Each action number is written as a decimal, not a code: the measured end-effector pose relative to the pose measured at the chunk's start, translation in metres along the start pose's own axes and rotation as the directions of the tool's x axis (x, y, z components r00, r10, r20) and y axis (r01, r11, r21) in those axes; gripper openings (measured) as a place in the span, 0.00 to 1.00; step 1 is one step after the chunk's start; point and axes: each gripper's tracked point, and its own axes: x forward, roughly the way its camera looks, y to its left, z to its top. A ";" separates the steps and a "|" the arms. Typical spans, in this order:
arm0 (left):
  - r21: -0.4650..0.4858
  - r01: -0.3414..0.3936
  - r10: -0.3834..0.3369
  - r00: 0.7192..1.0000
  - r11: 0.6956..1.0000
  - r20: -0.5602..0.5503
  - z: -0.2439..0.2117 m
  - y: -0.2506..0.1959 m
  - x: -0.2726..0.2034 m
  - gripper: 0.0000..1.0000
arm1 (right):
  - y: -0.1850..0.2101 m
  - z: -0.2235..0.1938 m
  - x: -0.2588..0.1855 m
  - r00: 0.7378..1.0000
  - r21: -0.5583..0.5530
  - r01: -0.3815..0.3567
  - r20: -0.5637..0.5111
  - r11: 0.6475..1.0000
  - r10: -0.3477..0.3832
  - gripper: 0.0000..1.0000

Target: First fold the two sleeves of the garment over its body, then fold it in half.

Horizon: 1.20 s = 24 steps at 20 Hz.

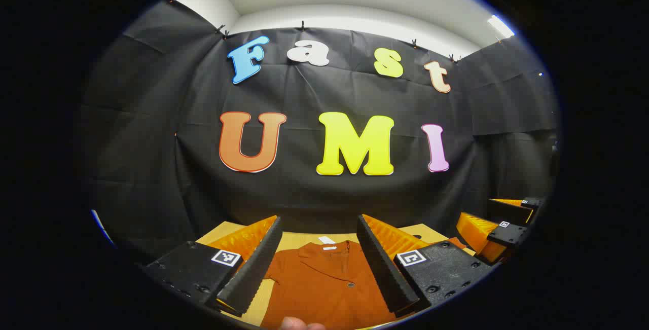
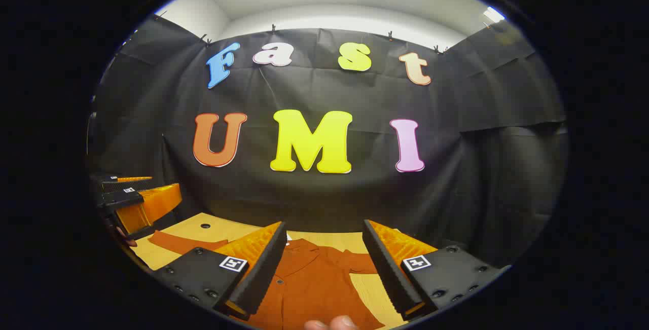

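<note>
A: Black cloth backs the booth on all sides; a pale wooden worktop (image 2: 213,236) sits below it. Garment position?

B: Rust-coloured shirt (image 1: 324,282) lies flat on the worktop, front up, collar toward the cloth wall, hem toward the person. Its long axis runs away from both cameras, roughly in line with each claw's fingers.

A: Left claw?

B: Left claw (image 1: 317,264) hangs above the shirt with its fingers spread wide and nothing between them. The collar and button placket show in the gap, so it sits over the body, slightly to the collar's left.

A: Right claw?

B: Right claw (image 2: 322,266) is likewise wide apart and empty, also above the shirt. In the right gripper view one sleeve (image 2: 185,243) stretches flat across the worktop toward the left claw's side, and the other sleeve (image 2: 357,260) shows between the fingers, nearer the right claw.

A: Sleeves folded?

B: No; both look laid outward, so judged at the first step, not begun.

A: Relation that matters?

B: Each sleeve lies outboard of its own-side claw, crosswise to the shirt's long axis. Left claw looks nearer the long spread sleeve. Likely each claw must travel outward and down to a cuff, then carry it inward.
</note>
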 end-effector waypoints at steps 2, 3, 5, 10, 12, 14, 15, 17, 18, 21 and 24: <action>-0.007 -0.001 0.001 1.000 1.000 0.001 -0.001 -0.001 0.003 0.96 | 0.001 0.000 0.003 1.000 0.001 -0.006 0.001 1.000 0.006 0.95; -0.010 0.000 0.000 1.000 1.000 0.002 0.000 -0.002 0.004 0.96 | 0.001 0.000 0.004 1.000 0.001 -0.009 0.006 1.000 0.009 0.95; -0.016 0.003 -0.003 1.000 1.000 0.006 -0.002 -0.003 0.005 0.96 | 0.002 -0.004 0.005 1.000 0.002 -0.015 0.003 1.000 0.015 0.95; 0.001 0.013 -0.013 1.000 1.000 -0.001 -0.008 -0.008 0.002 0.96 | 0.010 -0.007 -0.001 1.000 -0.007 -0.029 0.008 1.000 0.029 0.95; 0.001 0.018 -0.018 1.000 1.000 -0.007 -0.015 -0.010 0.000 0.96 | 0.009 -0.012 -0.003 1.000 -0.007 -0.025 0.012 1.000 0.025 0.95; -0.013 0.015 -0.016 1.000 1.000 -0.019 -0.020 -0.010 -0.003 0.96 | 0.011 -0.017 -0.007 1.000 0.000 -0.023 0.008 1.000 0.023 0.95; -0.018 0.014 -0.014 1.000 1.000 -0.024 -0.021 -0.010 -0.006 0.96 | 0.012 -0.017 -0.009 1.000 -0.002 -0.024 0.008 1.000 0.024 0.95; -0.007 0.011 -0.011 1.000 1.000 -0.021 -0.019 -0.008 -0.010 0.96 | 0.013 -0.013 -0.013 1.000 -0.007 -0.024 0.017 1.000 0.024 0.95; 0.003 0.009 -0.009 1.000 1.000 -0.017 -0.018 -0.006 -0.011 0.96 | 0.014 -0.010 -0.014 0.999 -0.002 -0.026 0.024 1.000 0.026 0.95; -0.007 -0.002 0.002 1.000 1.000 -0.013 -0.016 -0.001 -0.014 0.95 | 0.018 -0.005 -0.014 0.999 0.001 -0.037 0.036 0.999 0.037 0.95; -0.012 -0.023 0.023 1.000 1.000 -0.009 -0.014 0.006 -0.018 0.95 | 0.023 -0.004 -0.012 0.998 0.004 -0.047 0.036 0.999 0.047 0.95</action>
